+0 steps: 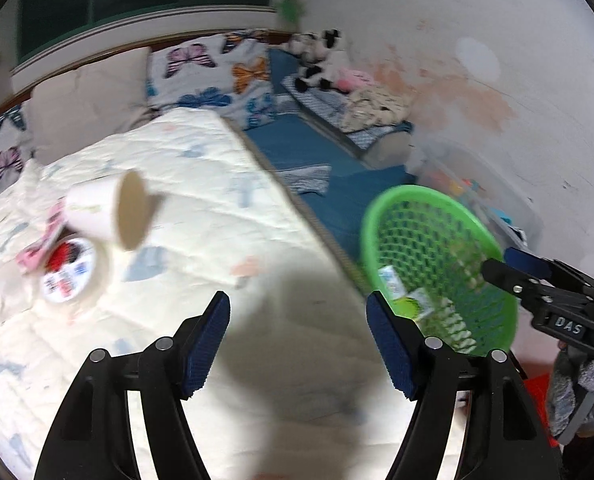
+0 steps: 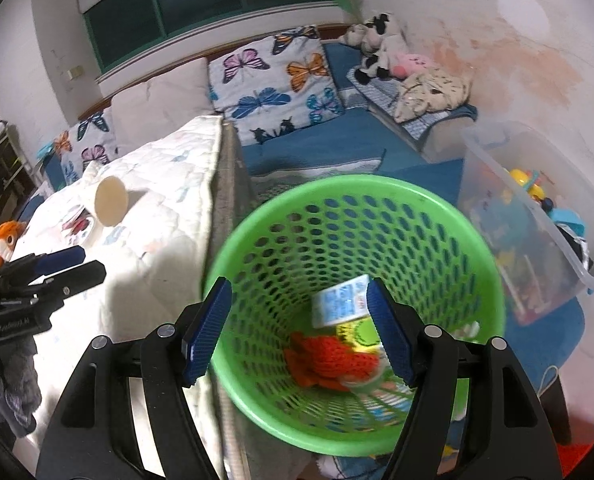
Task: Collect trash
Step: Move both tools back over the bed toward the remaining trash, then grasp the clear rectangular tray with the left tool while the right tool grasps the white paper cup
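Observation:
A green mesh basket (image 2: 437, 216) stands beside the quilted bed; it also shows in the left wrist view (image 1: 381, 208). It holds a white-blue carton (image 2: 337, 300), a green-yellow packet (image 2: 357, 332) and an orange knitted piece (image 2: 329, 360). On the quilt lie a white paper cup (image 1: 105, 212) on its side, a tape roll (image 1: 73, 272) and a pink wrapper (image 1: 37, 248). My left gripper (image 1: 297, 344) is open and empty above the quilt. My right gripper (image 2: 297, 328) is open and empty over the basket's mouth.
The quilted bed (image 1: 217, 200) ends in an edge next to the basket. A clear plastic bin (image 2: 537, 216) of toys stands to the right. Butterfly pillows (image 2: 273, 80) and plush toys (image 2: 381, 48) lie at the back. An orange plush (image 2: 5, 240) sits at far left.

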Demonstrator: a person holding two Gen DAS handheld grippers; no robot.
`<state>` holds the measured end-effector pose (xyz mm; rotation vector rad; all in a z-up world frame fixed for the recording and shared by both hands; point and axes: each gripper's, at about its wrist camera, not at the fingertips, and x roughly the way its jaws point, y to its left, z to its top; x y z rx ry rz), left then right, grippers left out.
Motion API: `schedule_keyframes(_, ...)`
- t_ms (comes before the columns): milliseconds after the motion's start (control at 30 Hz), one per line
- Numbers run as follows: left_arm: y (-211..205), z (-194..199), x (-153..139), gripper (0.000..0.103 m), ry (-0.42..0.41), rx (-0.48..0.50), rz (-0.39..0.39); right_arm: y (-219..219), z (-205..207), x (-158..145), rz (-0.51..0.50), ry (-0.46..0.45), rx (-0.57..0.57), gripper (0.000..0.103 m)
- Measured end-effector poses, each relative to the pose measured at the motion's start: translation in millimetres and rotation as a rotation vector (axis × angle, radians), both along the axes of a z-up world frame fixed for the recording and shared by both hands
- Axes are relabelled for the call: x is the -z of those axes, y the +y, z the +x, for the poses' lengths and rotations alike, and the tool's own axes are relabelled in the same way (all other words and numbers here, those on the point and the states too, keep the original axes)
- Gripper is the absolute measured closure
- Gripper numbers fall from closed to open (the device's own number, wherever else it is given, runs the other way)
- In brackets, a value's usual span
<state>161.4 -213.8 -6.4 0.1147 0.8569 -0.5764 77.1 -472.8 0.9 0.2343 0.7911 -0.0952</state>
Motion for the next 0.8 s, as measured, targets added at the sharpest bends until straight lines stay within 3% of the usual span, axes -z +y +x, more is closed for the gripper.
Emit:
schedule_keyframes(600, 180.4, 54.1, -11.8, 0.035, -0.092, -0.413, 0.083, 92.8, 56.3, -2.8, -0.007, 0.001, -0.183, 0.032)
schedule_keyframes(800, 233.7, 73.5, -2.4, 0.038, -0.082, -0.509, 0.111, 127.6, 79.0, -5.5, -0.017, -0.002, -0.251, 0.032)
